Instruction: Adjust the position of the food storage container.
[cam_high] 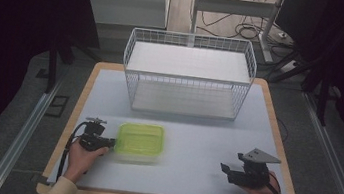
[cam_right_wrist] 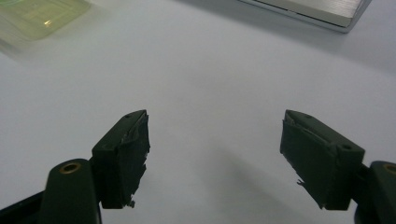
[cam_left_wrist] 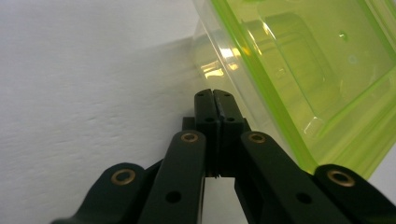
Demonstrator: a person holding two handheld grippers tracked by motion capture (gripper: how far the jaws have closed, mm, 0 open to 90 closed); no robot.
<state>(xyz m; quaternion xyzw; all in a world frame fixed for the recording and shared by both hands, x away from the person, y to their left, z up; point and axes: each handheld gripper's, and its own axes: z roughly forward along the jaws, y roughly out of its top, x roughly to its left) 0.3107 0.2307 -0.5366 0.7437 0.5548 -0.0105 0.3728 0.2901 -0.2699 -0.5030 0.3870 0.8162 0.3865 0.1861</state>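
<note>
Left gripper (cam_left_wrist: 214, 95): jaws pressed together, nothing between them, tips just beside the green-lidded container (cam_high: 140, 142). Right gripper (cam_right_wrist: 215, 126): jaws spread wide, empty, well to the container's right. The container sits on the table (cam_high: 184, 179), in front of the wire basket (cam_high: 188, 74). Judged light, thin-walled, smooth, likely slippery; the lid rim offers the best hold. Both hands rest low on the table.

We find no legible text, label, brand, number or sign in any of the three views. The green-lidded container (cam_high: 140, 142) at about 7 o'clock on the table carries moulded relief on its lid, but we can read no characters in it. The wire basket (cam_high: 188, 74) at 12 o'clock bears no readable marking.
</note>
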